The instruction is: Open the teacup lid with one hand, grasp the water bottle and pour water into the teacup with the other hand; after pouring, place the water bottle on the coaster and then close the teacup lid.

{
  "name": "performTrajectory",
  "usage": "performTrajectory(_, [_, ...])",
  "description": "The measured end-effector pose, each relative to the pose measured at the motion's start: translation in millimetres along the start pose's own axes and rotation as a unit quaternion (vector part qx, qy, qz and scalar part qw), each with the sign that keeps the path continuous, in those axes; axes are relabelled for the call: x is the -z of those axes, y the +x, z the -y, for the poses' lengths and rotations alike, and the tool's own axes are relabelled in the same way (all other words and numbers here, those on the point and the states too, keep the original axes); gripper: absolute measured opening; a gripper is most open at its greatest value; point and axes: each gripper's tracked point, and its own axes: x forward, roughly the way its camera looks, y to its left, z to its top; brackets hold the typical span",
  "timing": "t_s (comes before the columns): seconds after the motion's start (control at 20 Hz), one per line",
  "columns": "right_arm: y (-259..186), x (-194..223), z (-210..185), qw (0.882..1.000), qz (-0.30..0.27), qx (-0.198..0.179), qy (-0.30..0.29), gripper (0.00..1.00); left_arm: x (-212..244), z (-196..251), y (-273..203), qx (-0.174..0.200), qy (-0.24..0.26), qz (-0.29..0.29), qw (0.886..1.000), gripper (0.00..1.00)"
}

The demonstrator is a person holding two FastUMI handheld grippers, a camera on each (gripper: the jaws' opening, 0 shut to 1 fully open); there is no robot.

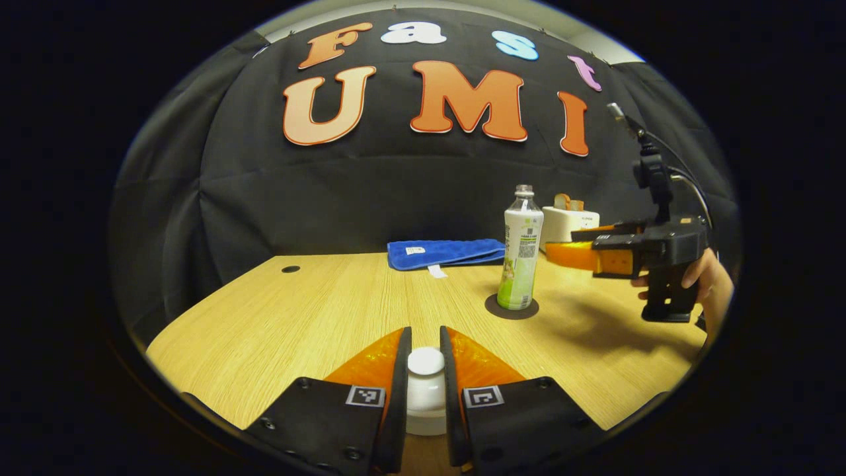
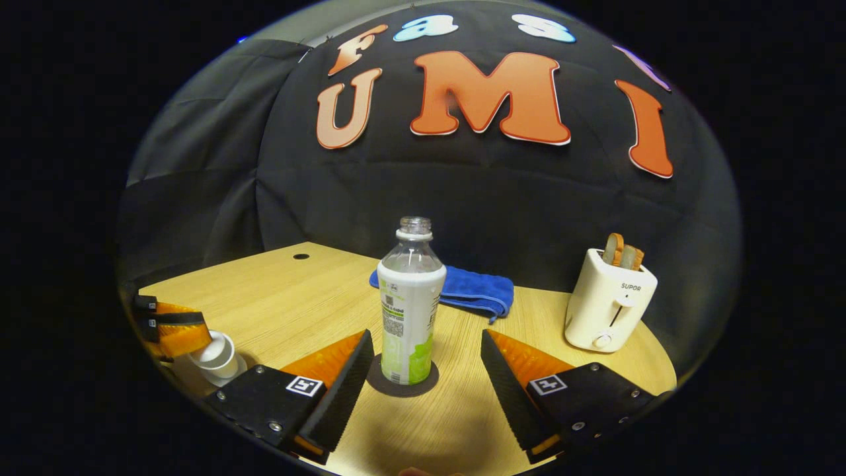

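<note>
Left tongs are clamped on the knob of the teacup lid, bottom centre of the left gripper view, both fingers pressing its sides. Looks like the grip for setting the lid back; whether it's seated on the cup can't be told from here.

Water bottle stands upright on the dark coaster, right of centre, no cap on. So the pour and set-down look done; closing the lid is what's left.

Right tongs are spread wide, one finger either side of the bottle, not touching it. Reads as a release.

View differences:
- Right gripper view shows the teacup at lower left with the left tongs on it, and the toaster at right in full, bread in the slots.
- Left gripper view shows the right tongs from the side, right of frame, with the hand holding them; the toaster is half hidden behind.
- Blue towel lies at the back of the bench in both.
</note>
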Motion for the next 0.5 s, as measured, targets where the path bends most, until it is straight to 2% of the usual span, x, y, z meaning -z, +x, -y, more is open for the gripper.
performTrajectory(0.35, [-18, 0, 12, 1.000, 0.011, 0.011, 0.013, 0.98, 6, 1, 4, -0.013, 0.020, -0.009, 1.000, 0.31])
performTrajectory(0.45, [-22, -1, 16, 1.000, 0.016, 0.017, 0.016, 0.98, 0, -2, 0, -0.019, 0.021, -0.001, 1.000, 0.36])
performTrajectory(0.5, [-26, -4, 17, 0.999, 0.022, 0.018, 0.019, 0.98, -10, -8, -2, -0.032, 0.028, 0.013, 0.999, 0.42])
